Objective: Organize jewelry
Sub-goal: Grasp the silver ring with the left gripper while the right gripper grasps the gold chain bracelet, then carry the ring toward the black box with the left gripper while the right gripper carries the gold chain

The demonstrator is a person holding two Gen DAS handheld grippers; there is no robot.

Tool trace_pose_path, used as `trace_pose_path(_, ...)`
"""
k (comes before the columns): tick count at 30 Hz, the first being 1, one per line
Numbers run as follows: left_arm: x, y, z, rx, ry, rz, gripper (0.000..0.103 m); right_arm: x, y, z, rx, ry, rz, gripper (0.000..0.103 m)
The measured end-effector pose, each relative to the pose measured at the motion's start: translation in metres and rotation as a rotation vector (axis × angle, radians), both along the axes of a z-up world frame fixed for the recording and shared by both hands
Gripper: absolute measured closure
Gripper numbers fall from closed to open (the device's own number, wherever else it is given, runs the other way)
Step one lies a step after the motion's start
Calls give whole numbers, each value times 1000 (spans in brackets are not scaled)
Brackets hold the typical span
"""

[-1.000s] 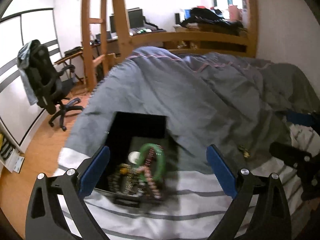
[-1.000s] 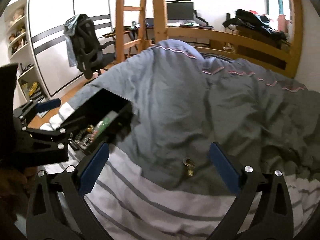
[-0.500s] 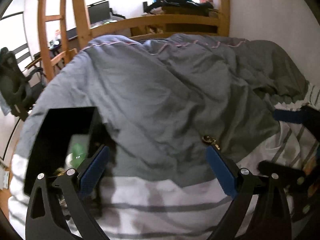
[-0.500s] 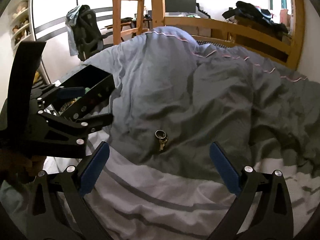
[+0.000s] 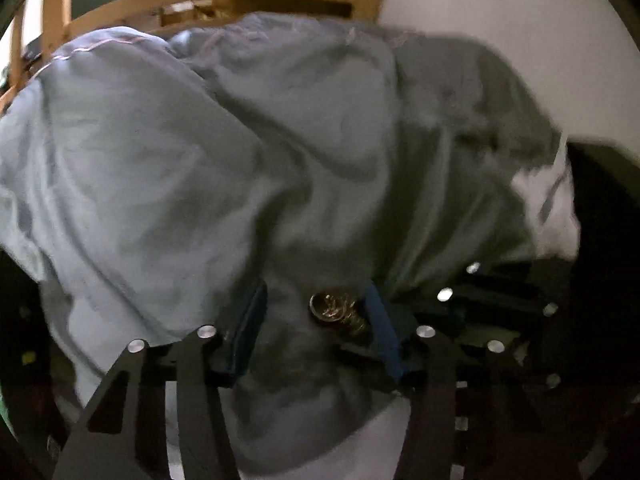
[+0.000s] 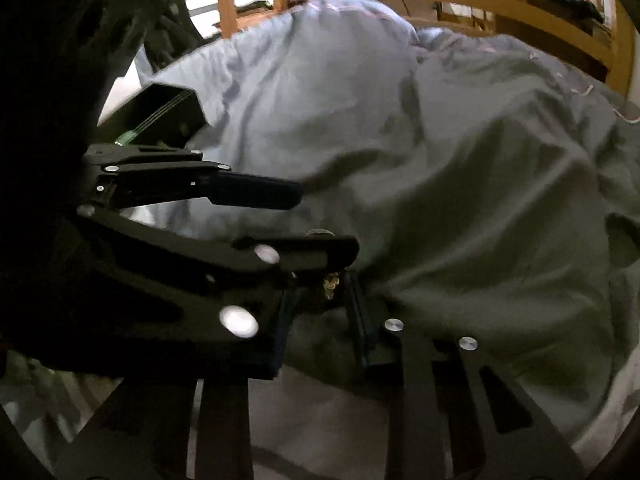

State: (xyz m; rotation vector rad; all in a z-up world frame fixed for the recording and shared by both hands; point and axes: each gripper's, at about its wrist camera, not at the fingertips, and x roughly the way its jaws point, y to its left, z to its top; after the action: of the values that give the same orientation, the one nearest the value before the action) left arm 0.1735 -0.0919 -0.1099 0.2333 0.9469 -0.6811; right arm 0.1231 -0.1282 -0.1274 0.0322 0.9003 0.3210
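Note:
A small gold ring (image 5: 336,309) lies on the grey duvet (image 5: 200,168). My left gripper (image 5: 316,312) is down on the duvet with its blue pads on either side of the ring, jaws partly closed, the right pad touching it. In the right wrist view the left gripper's fingers (image 6: 256,190) reach in from the left, and the ring (image 6: 331,280) shows just below them. My right gripper (image 6: 320,304) is close behind the ring, jaws narrowed with a gap, nothing held. The black jewelry box (image 6: 160,116) sits at the left.
The wooden bed frame (image 6: 480,0) runs along the far side. A white striped sheet (image 6: 320,420) lies below the duvet edge. An office chair (image 6: 172,28) stands beyond the box. The two grippers are almost touching over the ring.
My left gripper swung right from the box to the ring, dropped onto the duvet and narrowed its jaws. My right gripper moved in on the ring and narrowed too.

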Motion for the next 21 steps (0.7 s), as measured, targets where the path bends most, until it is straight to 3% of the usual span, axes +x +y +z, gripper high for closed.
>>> trace_pose_path(2,6,-1,-8,8,21,16,61,0,-2,-1,17,0,-10,77)
trace_pose_path(4,8,1,-8,-10,28,23,67,1,-5,0,24,0,-26,87)
trace_pose_path(6,10,5,-6,-27,39,32,81,2,-9,1,34,-2,-50,96)
trace_pose_path(10,6,9,-1,-31,27,62,83,1,-12,5,43,-26,-71,102)
trace_pose_path(18,12,28,28,-155,30,105,83,5,-8,17,76,-90,-72,99)
trace_pose_path(20,13,29,28,-139,26,122,83,7,-9,13,87,-78,-61,90)
trace_pose_path(21,13,29,26,-132,28,124,83,11,-7,10,93,-66,-57,78)
